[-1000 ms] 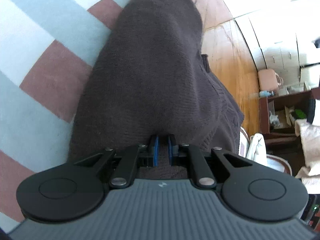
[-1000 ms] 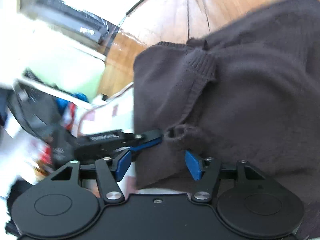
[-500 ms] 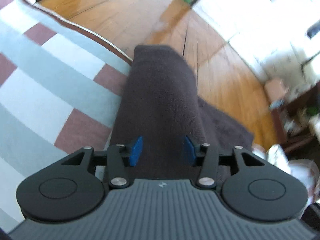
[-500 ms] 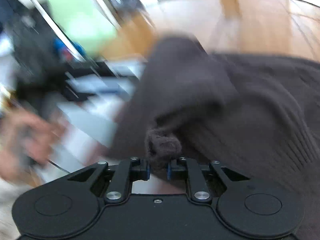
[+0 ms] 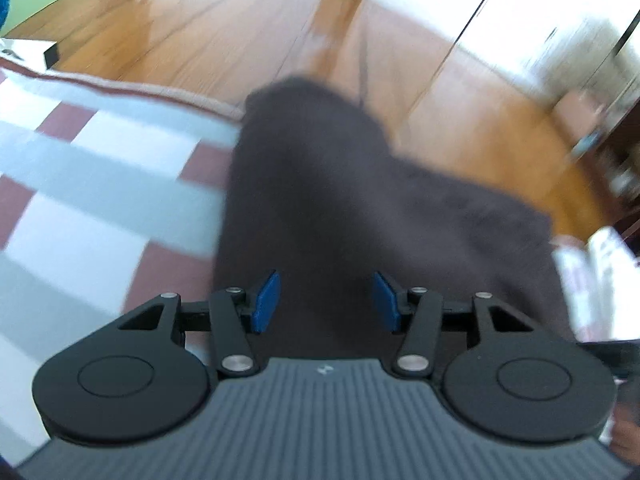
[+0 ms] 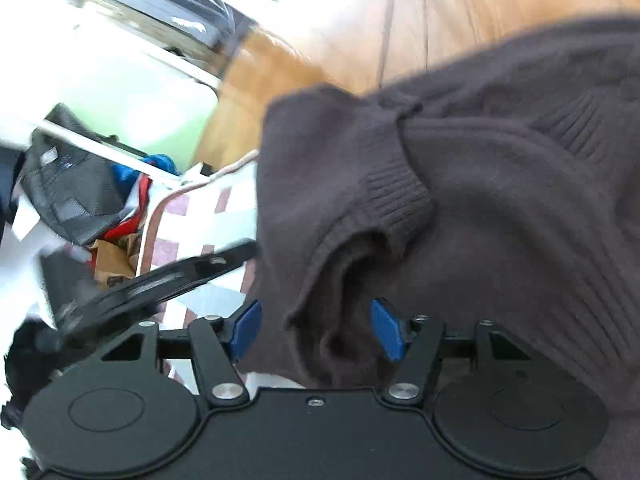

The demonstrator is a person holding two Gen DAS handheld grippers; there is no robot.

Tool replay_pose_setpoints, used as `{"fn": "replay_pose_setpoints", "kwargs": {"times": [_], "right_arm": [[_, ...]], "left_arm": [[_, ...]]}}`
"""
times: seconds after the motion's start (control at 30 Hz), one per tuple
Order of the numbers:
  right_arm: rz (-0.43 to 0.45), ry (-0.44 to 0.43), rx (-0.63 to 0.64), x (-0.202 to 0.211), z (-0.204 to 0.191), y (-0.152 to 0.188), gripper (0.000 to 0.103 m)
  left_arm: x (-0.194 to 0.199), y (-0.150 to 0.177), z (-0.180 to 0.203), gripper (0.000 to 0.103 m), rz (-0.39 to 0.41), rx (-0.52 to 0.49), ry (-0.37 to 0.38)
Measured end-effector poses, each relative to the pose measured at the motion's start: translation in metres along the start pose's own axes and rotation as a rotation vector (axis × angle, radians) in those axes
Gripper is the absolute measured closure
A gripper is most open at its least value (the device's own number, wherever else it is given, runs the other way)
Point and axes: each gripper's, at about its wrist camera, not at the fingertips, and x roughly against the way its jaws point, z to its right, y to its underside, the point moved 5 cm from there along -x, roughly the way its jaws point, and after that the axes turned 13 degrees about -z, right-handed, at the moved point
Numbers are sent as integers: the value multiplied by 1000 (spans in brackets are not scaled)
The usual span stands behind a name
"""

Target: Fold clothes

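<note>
As seen from left wrist cam, the left gripper (image 5: 325, 300) is opening, nothing pinched; the sweater (image 5: 340, 200) runs lengthwise straight ahead, over the striped rug (image 5: 100, 184).

Right wrist: right gripper (image 6: 316, 330) opening too, w/ a ribbed cuff (image 6: 400, 196) just ahead, loose fold between pads, untouched.

Sweater (image 5: 360, 208) on rug (image 5: 100, 184) (partly on floor (image 5: 224, 20))
</note>
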Motion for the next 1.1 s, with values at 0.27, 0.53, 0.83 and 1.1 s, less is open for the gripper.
{"fn": "replay_pose_setpoints", "kwargs": {"times": [0.27, 0.53, 0.83, 1.1], "right_arm": [[50, -62, -282, -25, 36, -27, 34], [439, 522, 428, 22, -69, 20, 87], [219, 392, 145, 29, 8, 36, 49], [74, 137, 174, 29, -1, 78, 38]], "left_arm": [[-36, 5, -18, 53, -49, 109, 125], [-34, -3, -35, 54, -10, 164, 134], [-42, 6, -13, 50, -108, 33, -29], [-32, 8, -7, 48, -112, -1, -25]]}}
